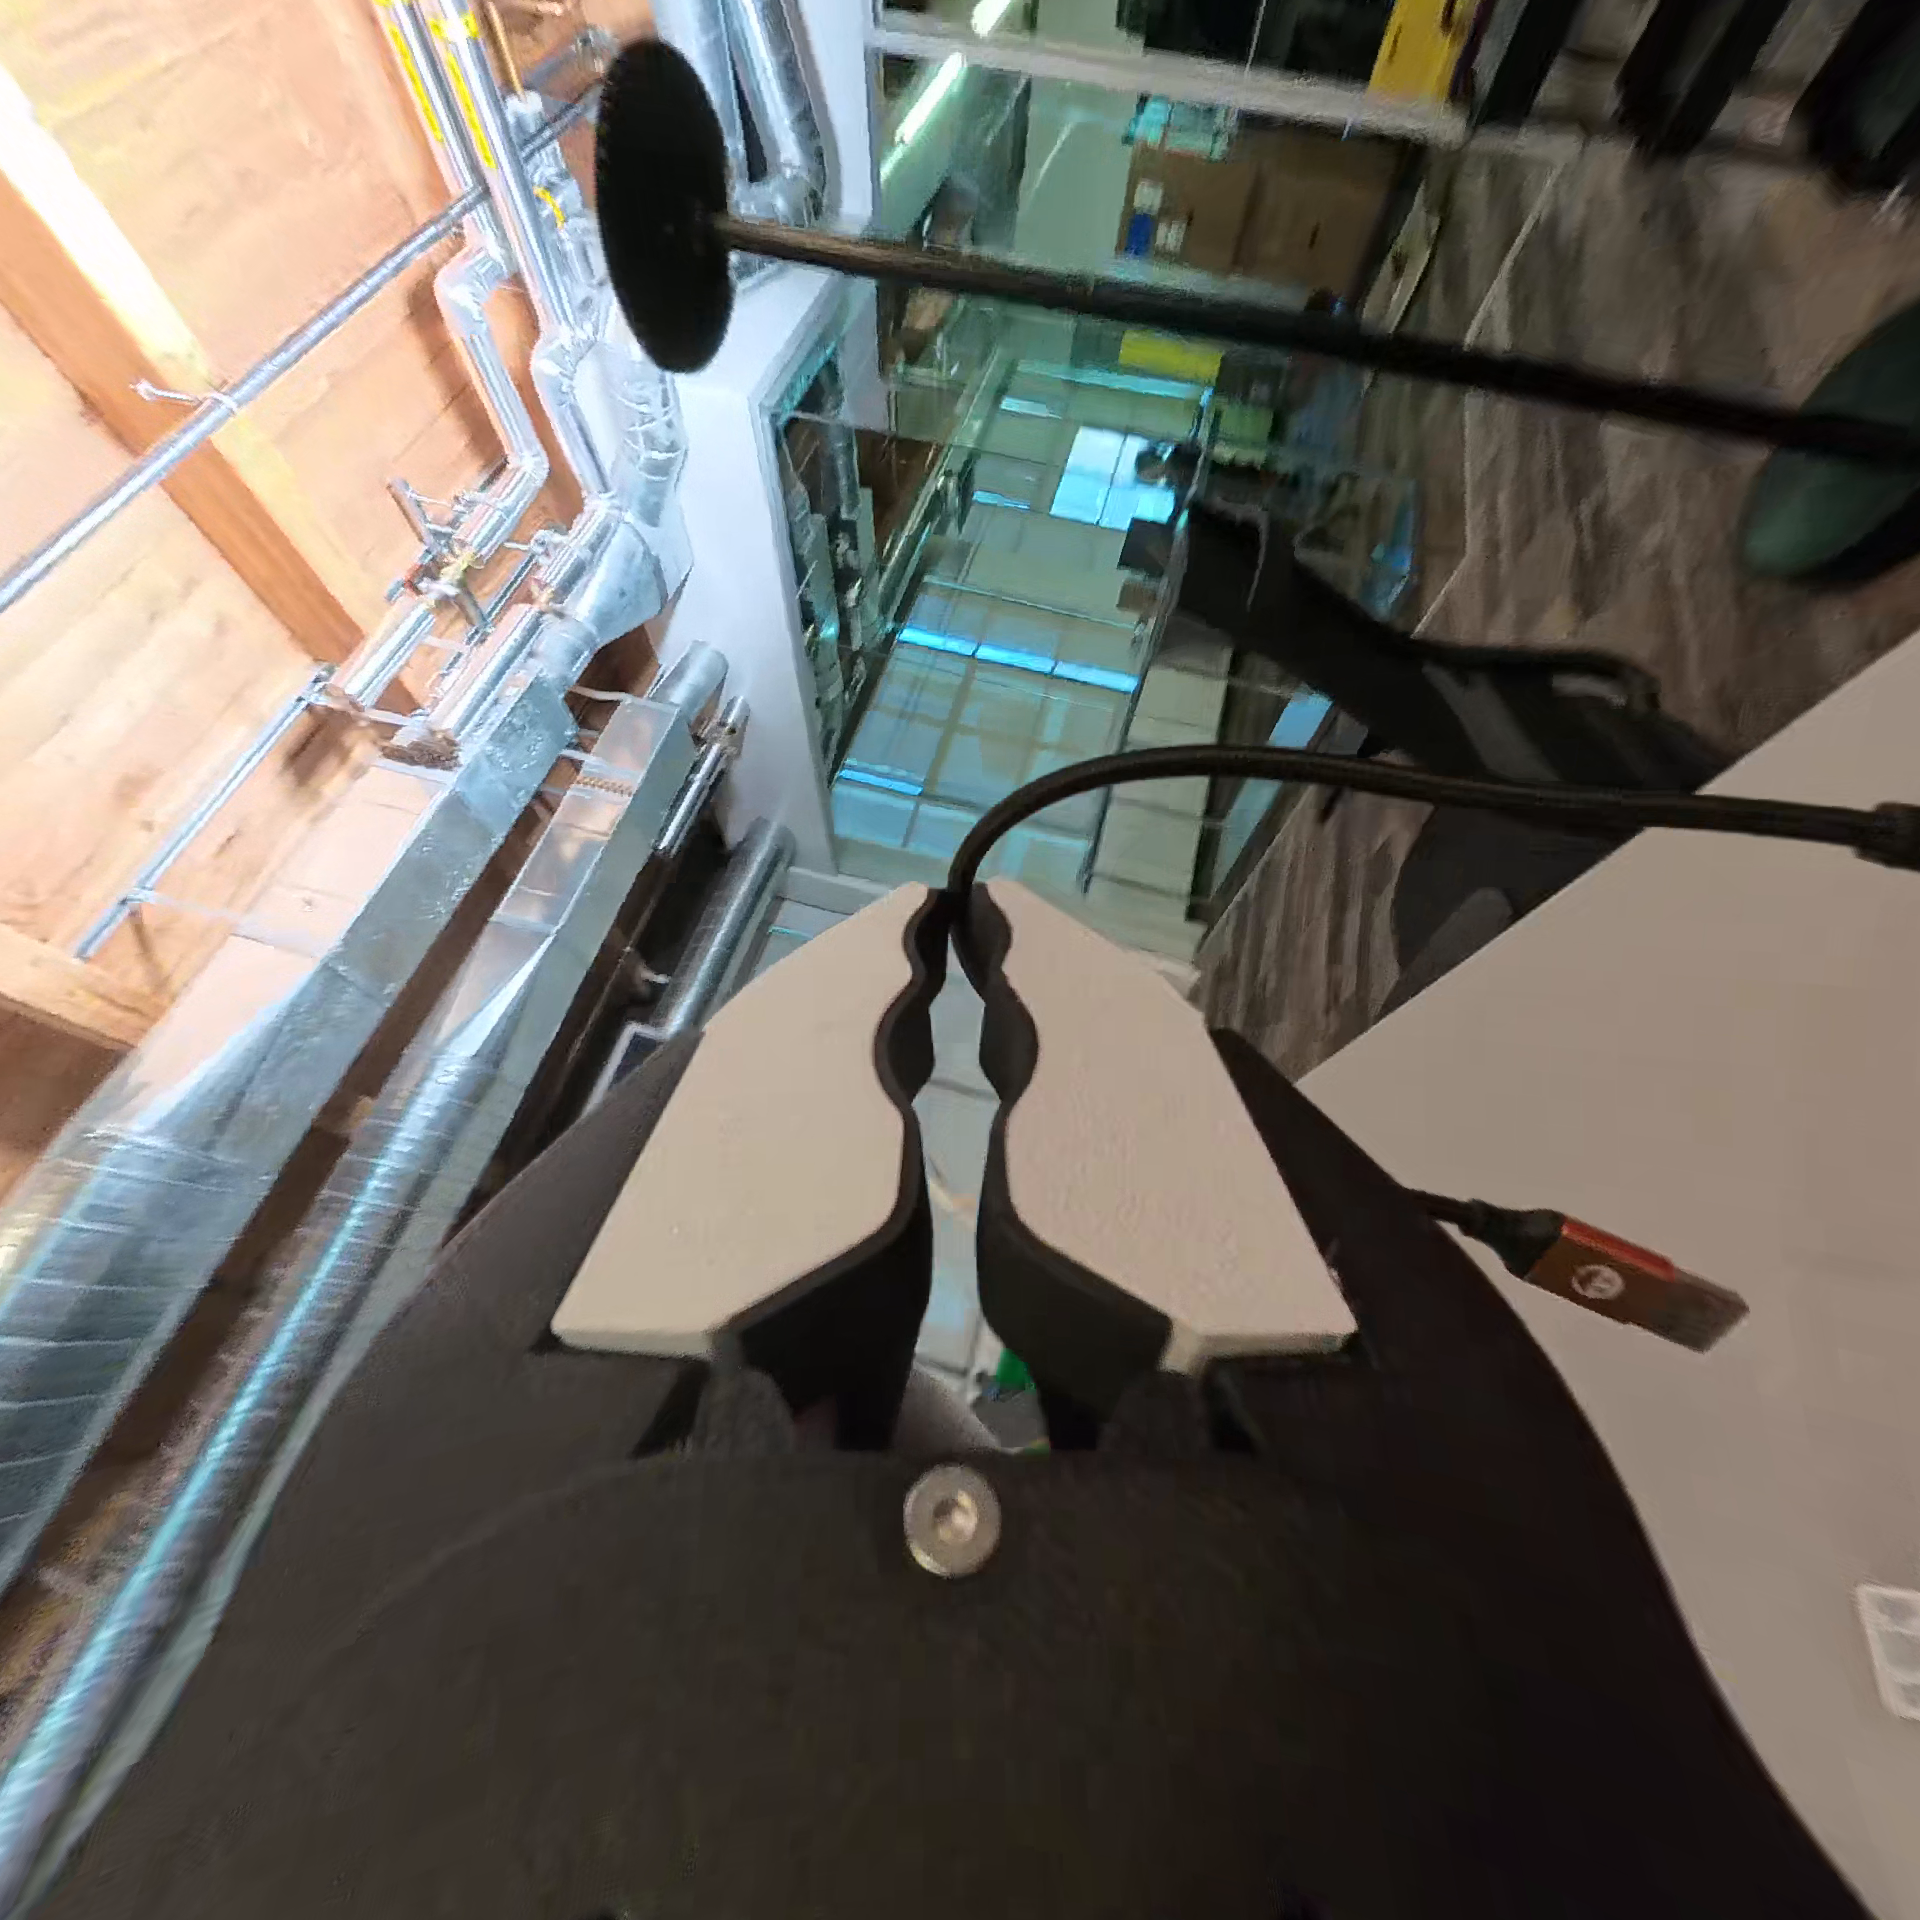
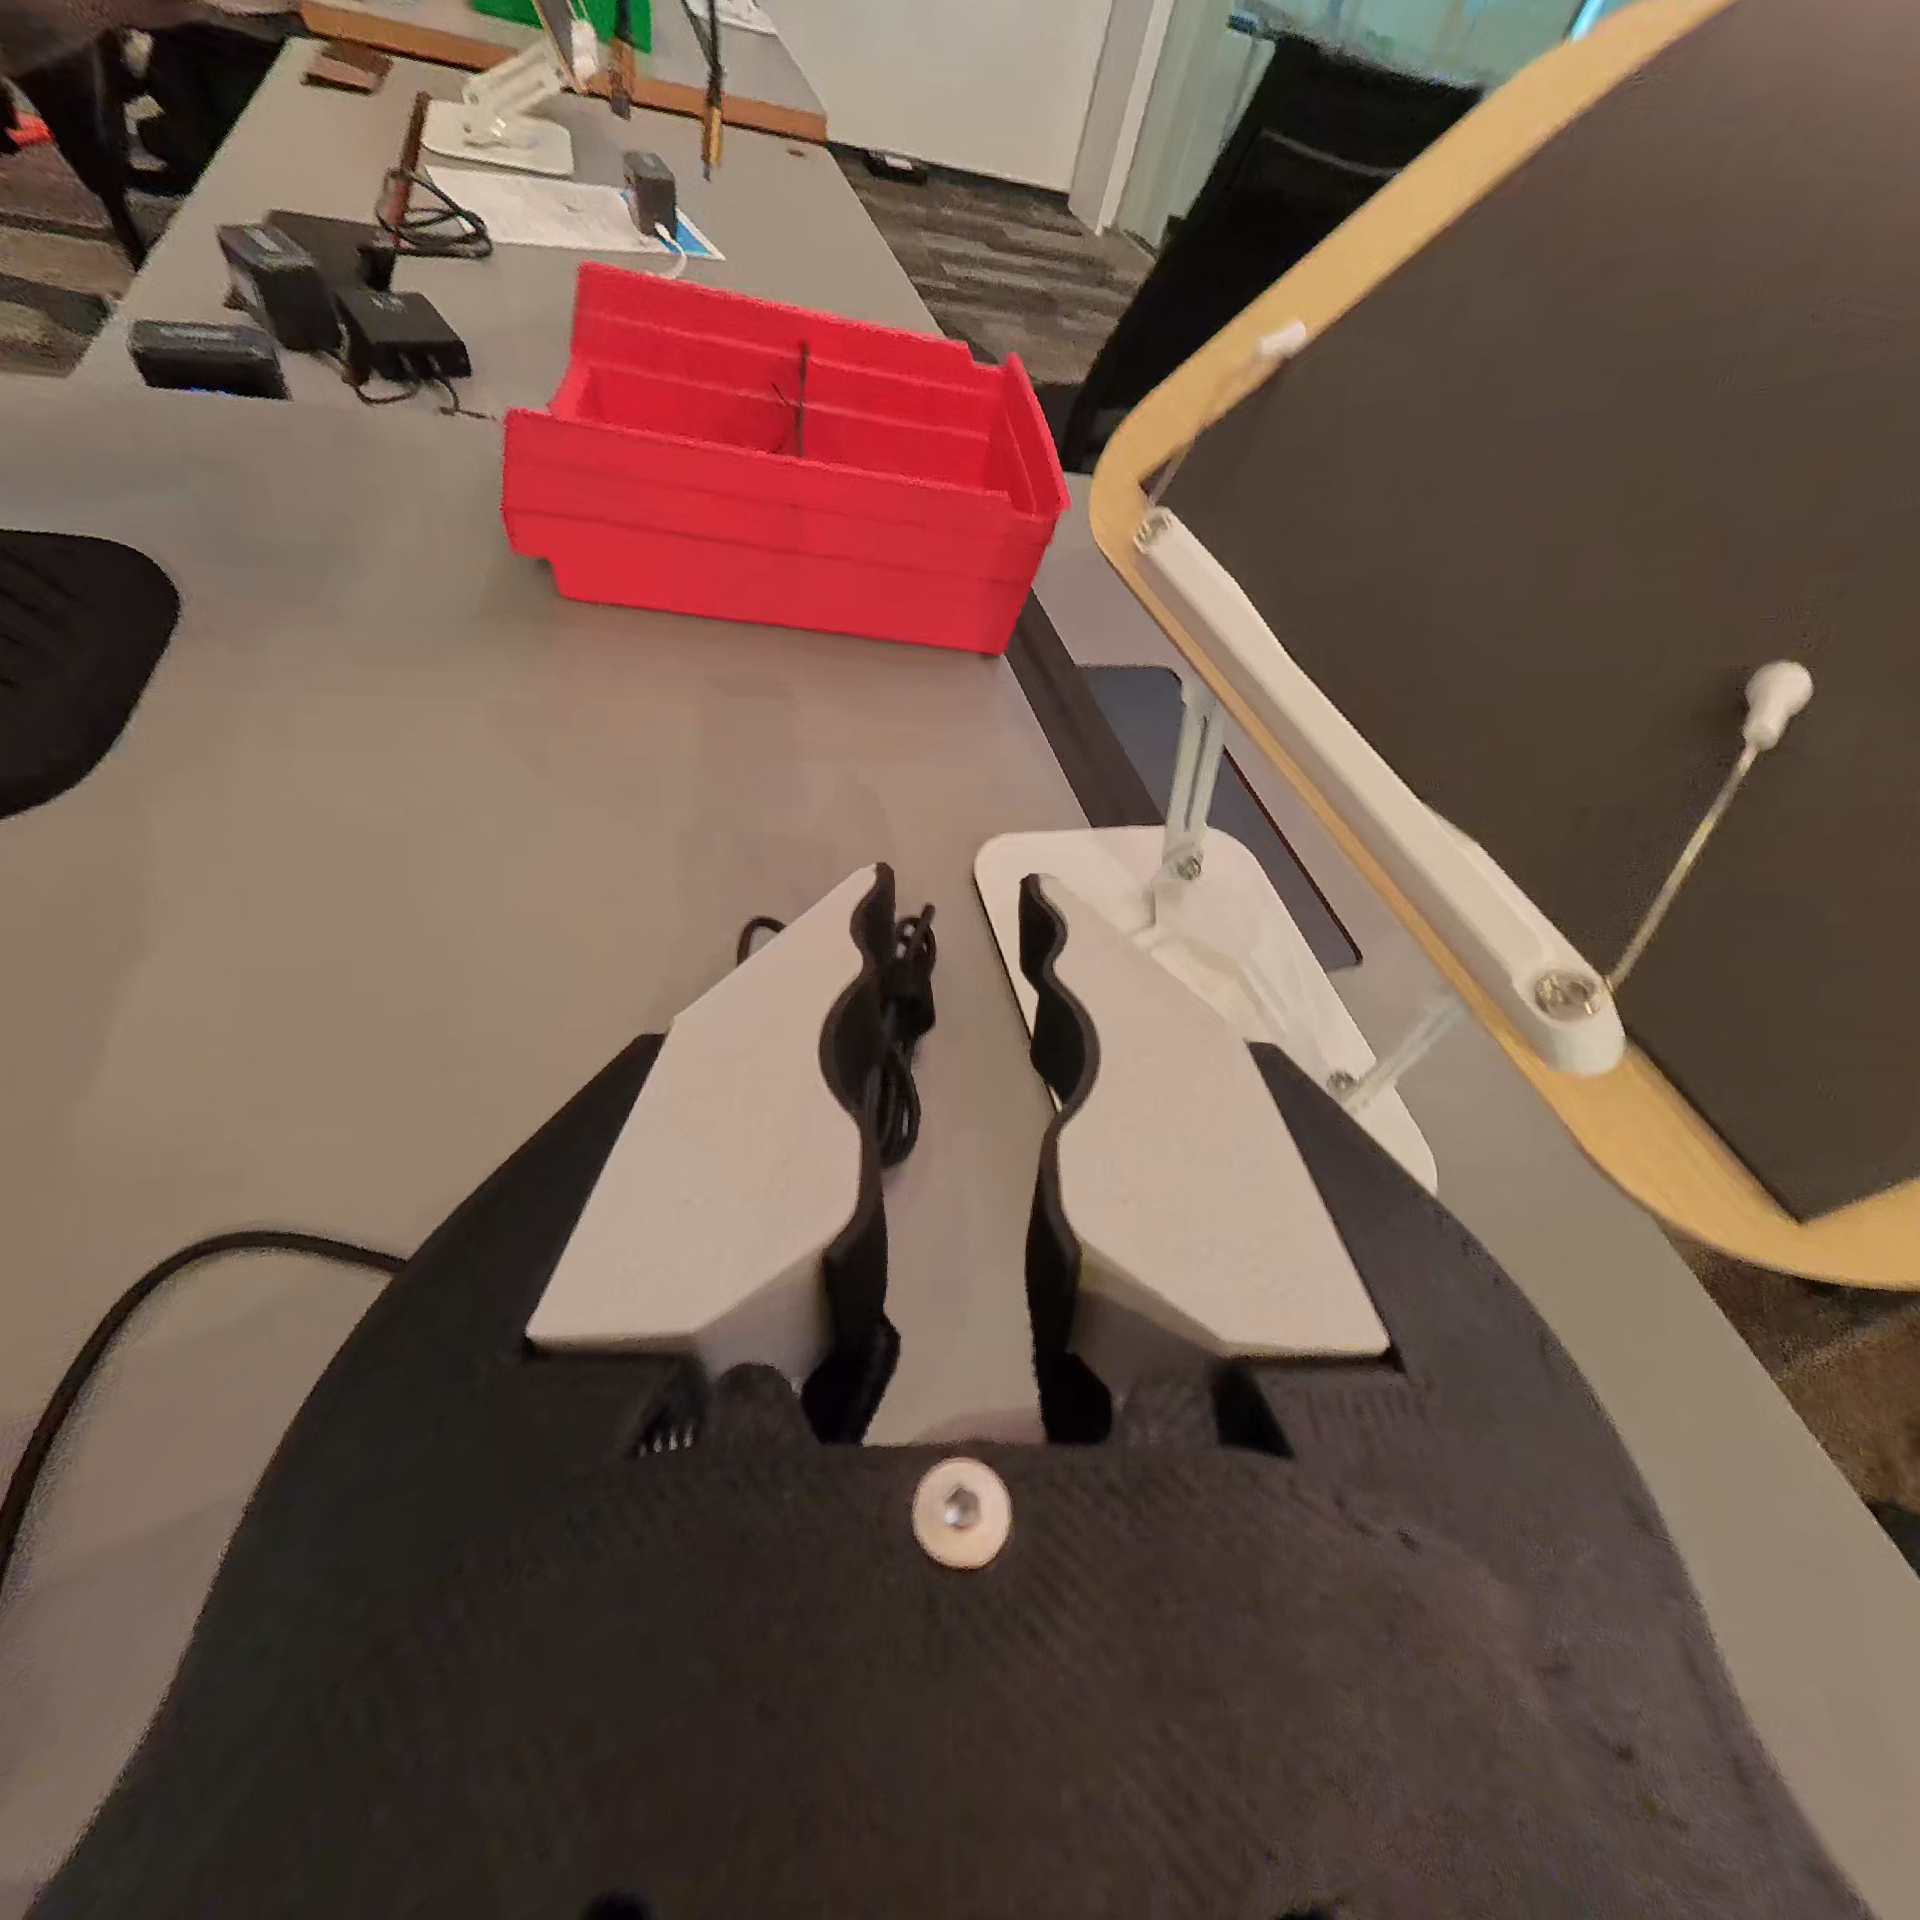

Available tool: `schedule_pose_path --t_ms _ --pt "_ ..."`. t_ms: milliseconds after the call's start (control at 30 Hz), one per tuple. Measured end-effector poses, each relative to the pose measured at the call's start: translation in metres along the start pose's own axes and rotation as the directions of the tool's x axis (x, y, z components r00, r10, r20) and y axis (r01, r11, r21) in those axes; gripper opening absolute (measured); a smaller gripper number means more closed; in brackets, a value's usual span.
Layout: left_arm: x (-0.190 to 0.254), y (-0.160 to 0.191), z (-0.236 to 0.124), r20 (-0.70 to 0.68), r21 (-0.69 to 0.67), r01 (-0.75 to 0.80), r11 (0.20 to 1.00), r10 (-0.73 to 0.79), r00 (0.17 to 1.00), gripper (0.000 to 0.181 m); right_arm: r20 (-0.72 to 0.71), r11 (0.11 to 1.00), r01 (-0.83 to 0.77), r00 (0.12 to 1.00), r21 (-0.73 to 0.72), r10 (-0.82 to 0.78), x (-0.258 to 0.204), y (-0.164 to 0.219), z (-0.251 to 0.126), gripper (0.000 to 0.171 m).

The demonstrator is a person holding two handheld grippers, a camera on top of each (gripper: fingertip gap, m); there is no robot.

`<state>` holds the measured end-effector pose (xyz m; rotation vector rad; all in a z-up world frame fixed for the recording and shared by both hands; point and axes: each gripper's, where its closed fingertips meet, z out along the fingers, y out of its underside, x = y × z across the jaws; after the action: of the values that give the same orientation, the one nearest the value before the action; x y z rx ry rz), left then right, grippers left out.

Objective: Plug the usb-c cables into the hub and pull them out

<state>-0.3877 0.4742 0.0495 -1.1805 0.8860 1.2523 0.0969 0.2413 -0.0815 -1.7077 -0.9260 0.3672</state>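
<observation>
Black braided cable point(image 1: 1195, 774) is pinched at the very tips of the left claw point(image 1: 961, 914), whose jaws are almost closed around it. The cable arcs away to the right, and a red-and-silver plug point(image 1: 1621, 1283) is seen just beside the right finger above the pale table point(image 1: 1714, 1039). The right claw point(image 2: 956, 904) is held partly open over the grey table point(image 2: 468, 831), gripping nothing; a coiled black cord point(image 2: 899, 1039) is seen lying between its fingers. A red bin point(image 2: 769, 488) is set farther back. The hub cannot be identified.
</observation>
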Motion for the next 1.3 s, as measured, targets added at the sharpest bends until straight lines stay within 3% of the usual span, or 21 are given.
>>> schedule_pose_path --t_ms 200,333,467,567,700,867,967,1200,1300 --pt "-0.003 -0.102 -0.060 -0.079 0.185 0.111 0.976 -0.098 0.992 0.004 0.065 0.990 0.012 0.998 0.141 -0.021 -0.030 -0.050 0.018 0.027" --pt "0.017 -0.169 -0.100 -0.148 0.282 0.152 0.947 -0.114 0.982 0.004 0.173 0.976 -0.090 0.983 0.198 0.055 -0.057 -0.075 0.044 0.033" --pt "0.035 -0.224 -0.136 -0.201 0.355 0.191 0.915 -0.124 0.972 0.004 0.170 0.981 -0.142 0.978 0.134 0.118 -0.064 -0.061 0.080 0.044" --pt "0.044 -0.249 -0.149 -0.239 0.374 0.222 0.900 -0.138 0.961 0.004 0.231 0.966 -0.207 0.958 0.153 0.168 -0.074 -0.055 0.098 0.039" --pt "0.051 -0.266 -0.155 -0.275 0.366 0.248 0.897 -0.150 0.950 0.004 0.295 0.932 -0.314 0.921 0.183 0.253 -0.080 -0.054 0.113 0.039" --pt "0.055 -0.283 -0.167 -0.307 0.382 0.274 0.883 -0.158 0.939 0.004 0.199 0.922 -0.353 0.926 0.156 0.321 -0.066 -0.039 0.128 0.036" --pt "0.055 -0.287 -0.171 -0.310 0.385 0.280 0.879 -0.163 0.937 0.004 0.196 0.925 -0.350 0.927 0.148 0.319 -0.065 -0.034 0.129 0.003" --pt "0.065 -0.274 -0.171 -0.373 0.351 0.311 0.883 -0.173 0.912 0.004 0.327 0.933 -0.341 0.900 0.113 0.289 -0.078 -0.036 0.114 0.003" --pt "0.084 -0.261 -0.184 -0.497 0.328 0.357 0.874 -0.162 0.853 0.004 0.413 0.951 -0.300 0.877 0.074 0.245 -0.089 -0.032 0.100 0.003"
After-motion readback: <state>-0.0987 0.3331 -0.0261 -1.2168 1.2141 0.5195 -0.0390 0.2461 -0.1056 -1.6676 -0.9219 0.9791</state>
